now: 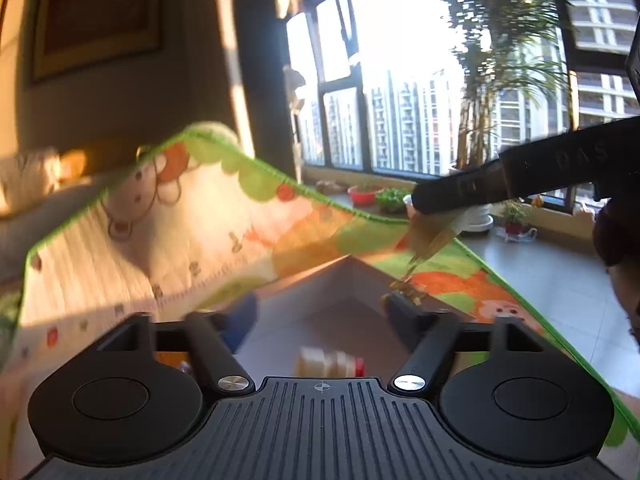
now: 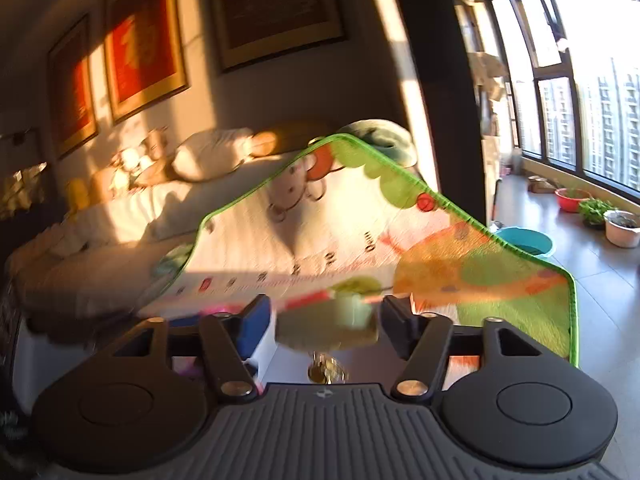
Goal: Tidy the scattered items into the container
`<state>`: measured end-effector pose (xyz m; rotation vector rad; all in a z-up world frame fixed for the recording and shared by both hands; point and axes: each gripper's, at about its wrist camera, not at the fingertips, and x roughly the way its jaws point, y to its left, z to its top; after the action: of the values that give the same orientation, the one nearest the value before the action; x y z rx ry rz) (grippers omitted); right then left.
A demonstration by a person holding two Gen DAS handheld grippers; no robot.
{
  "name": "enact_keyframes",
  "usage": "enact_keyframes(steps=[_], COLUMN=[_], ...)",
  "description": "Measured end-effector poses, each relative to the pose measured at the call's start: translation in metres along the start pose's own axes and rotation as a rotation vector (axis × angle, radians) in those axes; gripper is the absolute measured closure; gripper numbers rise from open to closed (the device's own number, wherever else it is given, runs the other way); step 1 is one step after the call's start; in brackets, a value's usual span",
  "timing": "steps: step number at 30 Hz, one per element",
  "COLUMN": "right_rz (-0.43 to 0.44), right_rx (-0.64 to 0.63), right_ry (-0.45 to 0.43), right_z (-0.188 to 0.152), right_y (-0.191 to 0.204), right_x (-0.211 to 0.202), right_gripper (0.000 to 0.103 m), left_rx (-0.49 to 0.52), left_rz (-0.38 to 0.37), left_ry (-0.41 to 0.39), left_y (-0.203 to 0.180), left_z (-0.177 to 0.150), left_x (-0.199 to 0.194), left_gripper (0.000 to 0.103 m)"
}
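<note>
The left wrist view looks down past my left gripper [image 1: 316, 314], whose fingers stand wide apart with nothing between them. Below it is the container [image 1: 320, 276], an open box with pale brown walls. A small blurred bottle with a red cap [image 1: 330, 362] is inside it. My right gripper [image 1: 416, 202] reaches in from the right above the box, and a blurred yellowish thing [image 1: 430, 240] streaks down from its tip. In the right wrist view the right gripper [image 2: 326, 318] is open. A blurred green thing [image 2: 340, 322] sits between the fingers, apart from both pads, with a gold item [image 2: 326, 368] beneath.
A colourful play mat with a green border [image 1: 224, 216] lies under the box. Beyond it are a sofa with cushions [image 2: 120, 216], a grey tiled floor [image 1: 552, 280], plant pots [image 2: 622, 228] and a teal basin [image 2: 528, 242] by the windows.
</note>
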<state>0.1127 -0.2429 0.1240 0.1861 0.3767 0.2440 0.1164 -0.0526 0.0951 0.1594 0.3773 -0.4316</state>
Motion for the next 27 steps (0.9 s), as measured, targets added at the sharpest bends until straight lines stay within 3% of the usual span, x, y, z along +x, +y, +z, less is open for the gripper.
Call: enact_keyframes(steps=[1, 4, 7, 9, 12, 14, 16, 18, 23, 27], right_rz=[-0.005, -0.034, -0.077, -0.070, -0.024, 0.033, 0.111, 0.142, 0.094, -0.002], right_rx=[0.004, -0.013, -0.063, -0.132, -0.305, -0.421, -0.502, -0.584, -0.763, -0.919], right_ry=[-0.002, -0.018, -0.008, 0.021, 0.047, 0.068, 0.131, 0.174, 0.146, 0.143], right_z=[-0.001, -0.016, -0.037, -0.053, -0.079, -0.098, -0.115, -0.132, -0.158, -0.174], right_y=[-0.002, -0.006, 0.001, 0.016, 0.058, 0.090, 0.120, 0.147, 0.194, 0.215], right_x=[0.006, 0.011, 0.012, 0.012, 0.010, 0.011, 0.017, 0.025, 0.043, 0.067], right_gripper=[0.032, 0.023, 0.023, 0.023, 0.023, 0.027, 0.054, 0.065, 0.066, 0.066], left_rx=[-0.018, -0.043, -0.092, -0.120, -0.140, -0.172, -0.228, -0.286, -0.409, -0.433], left_rz=[-0.006, 0.023, 0.035, 0.044, 0.148, 0.202, 0.242, 0.289, 0.323, 0.305], left_ry=[0.011, 0.053, 0.120, 0.132, 0.120, 0.128, 0.149, 0.164, 0.131, 0.115], left_y=[0.005, 0.017, 0.028, 0.036, 0.051, 0.066, 0.082, 0.098, 0.120, 0.118], left_z=[-0.004, -0.025, -0.050, -0.065, -0.084, -0.094, -0.104, -0.111, -0.116, -0.121], left_x=[-0.001, -0.018, -0.039, -0.057, -0.082, -0.090, -0.097, -0.100, -0.117, -0.130], left_gripper=[0.007, 0.005, 0.003, 0.003, 0.001, 0.001, 0.000, 0.000, 0.000, 0.000])
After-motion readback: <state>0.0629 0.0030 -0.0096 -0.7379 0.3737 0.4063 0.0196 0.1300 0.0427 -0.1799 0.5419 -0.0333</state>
